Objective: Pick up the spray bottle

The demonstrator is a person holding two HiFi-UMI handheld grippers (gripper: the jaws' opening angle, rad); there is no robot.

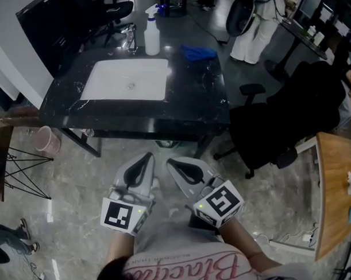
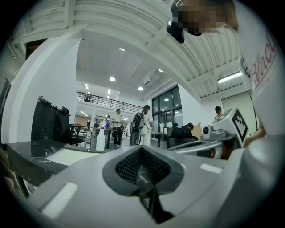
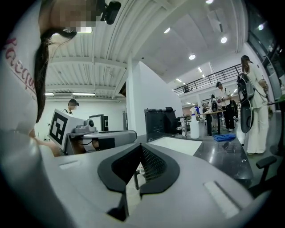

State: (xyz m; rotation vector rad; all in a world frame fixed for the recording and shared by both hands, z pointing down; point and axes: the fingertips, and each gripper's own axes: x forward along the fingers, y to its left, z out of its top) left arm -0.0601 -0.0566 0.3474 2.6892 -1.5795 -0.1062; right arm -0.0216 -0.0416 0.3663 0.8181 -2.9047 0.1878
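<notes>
The white spray bottle with a blue nozzle stands upright at the far edge of the black marble table, behind the white sink basin. It also shows small and distant in the left gripper view, spray bottle, and in the right gripper view, spray bottle. My left gripper and right gripper are held side by side close to my body, short of the table's near edge. Both point level toward the table. Each has its jaws shut with nothing between them.
A blue cloth lies to the right of the bottle, a faucet to its left. Black office chairs stand right of the table, a pink bucket at its left corner, a wooden table far right. People stand beyond.
</notes>
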